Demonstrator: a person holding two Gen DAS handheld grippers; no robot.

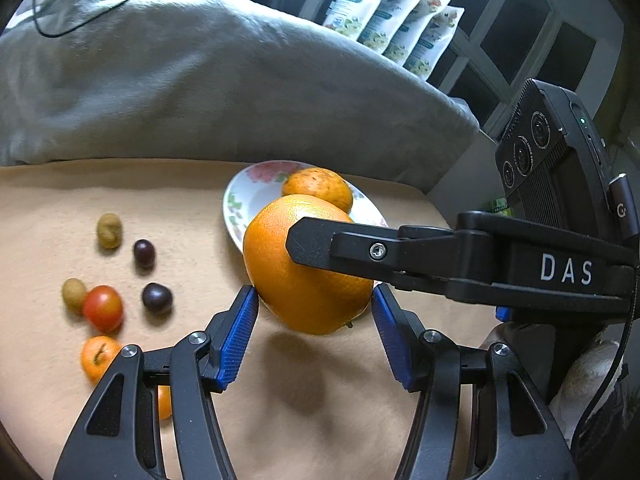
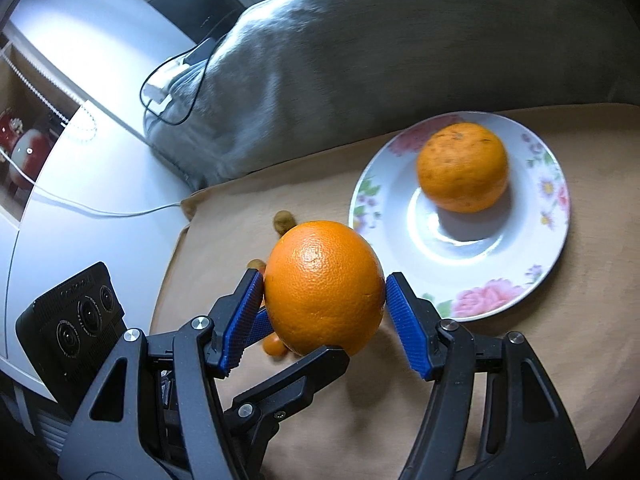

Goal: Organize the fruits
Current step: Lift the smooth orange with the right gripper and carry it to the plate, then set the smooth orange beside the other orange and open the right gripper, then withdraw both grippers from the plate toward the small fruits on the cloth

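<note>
While both tongs, left (image 1: 316,308) and right (image 2: 324,300), clamp one large orange (image 2: 324,288) aloft, another orange (image 2: 462,168) already sits on the plate (image 2: 480,280) just ahead; small fruits (image 1: 116,280) left of them await sorting.

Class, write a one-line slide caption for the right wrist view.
Both grippers hold a large orange above the tan cloth, beside a flowered plate bearing a second orange.

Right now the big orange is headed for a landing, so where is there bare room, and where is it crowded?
The flowered plate has bare room in front of the orange already on it. The tan cloth near the grippers is bare too. It is crowded by the small fruits.
</note>
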